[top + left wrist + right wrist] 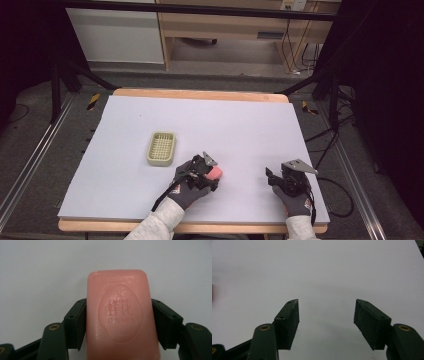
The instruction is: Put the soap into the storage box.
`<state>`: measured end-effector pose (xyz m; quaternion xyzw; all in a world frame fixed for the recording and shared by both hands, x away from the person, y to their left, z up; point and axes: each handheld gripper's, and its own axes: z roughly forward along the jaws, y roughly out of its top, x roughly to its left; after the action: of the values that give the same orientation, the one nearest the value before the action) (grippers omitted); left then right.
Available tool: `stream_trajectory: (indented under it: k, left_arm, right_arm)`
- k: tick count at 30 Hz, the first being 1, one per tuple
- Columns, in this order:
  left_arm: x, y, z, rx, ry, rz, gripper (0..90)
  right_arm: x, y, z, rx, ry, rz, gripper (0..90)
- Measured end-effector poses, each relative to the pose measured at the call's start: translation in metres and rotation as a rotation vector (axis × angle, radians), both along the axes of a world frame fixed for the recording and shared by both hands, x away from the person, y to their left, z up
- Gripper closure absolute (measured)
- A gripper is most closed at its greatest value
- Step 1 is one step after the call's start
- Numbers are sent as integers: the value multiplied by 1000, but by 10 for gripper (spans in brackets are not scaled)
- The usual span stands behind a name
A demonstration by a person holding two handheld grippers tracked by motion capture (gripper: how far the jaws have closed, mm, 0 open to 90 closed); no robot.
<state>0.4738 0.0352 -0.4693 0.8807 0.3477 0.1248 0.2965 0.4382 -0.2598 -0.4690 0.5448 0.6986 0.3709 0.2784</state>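
Pink soap bar (122, 315), rounded corners, oval stamped logo on top, glossy, clamped by left gripper (119, 315) sides, right gripper (326, 315) jaws apart, empty, above pale worktop (240, 125)

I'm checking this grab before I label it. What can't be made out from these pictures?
- Near end of the pink soap: cut off by the bottom edge of the left gripper view.
- Soap's underside, and whether it rests on the table: hidden by the bar itself.
- Contents of the green soap dish: too small in the high view.
- Red smear at the left edge of the right gripper view: blurred.
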Motion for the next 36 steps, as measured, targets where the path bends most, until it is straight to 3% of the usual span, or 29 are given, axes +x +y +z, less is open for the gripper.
stream_trajectory:
  k: [14, 28, 36]
  left_arm:
    - [-2, 1, 3, 6, -7, -8, 371]
    - [-6, 24, 35, -40, -52, 22, 371]
    - [-5, 39, 44, -57, -61, 49, 371]
  right_arm:
    - [0, -1, 0, 5, 3, 1, 376]
    - [-1, 0, 1, 8, -11, -1, 372]
    - [-1, 0, 0, 7, -12, -4, 367]
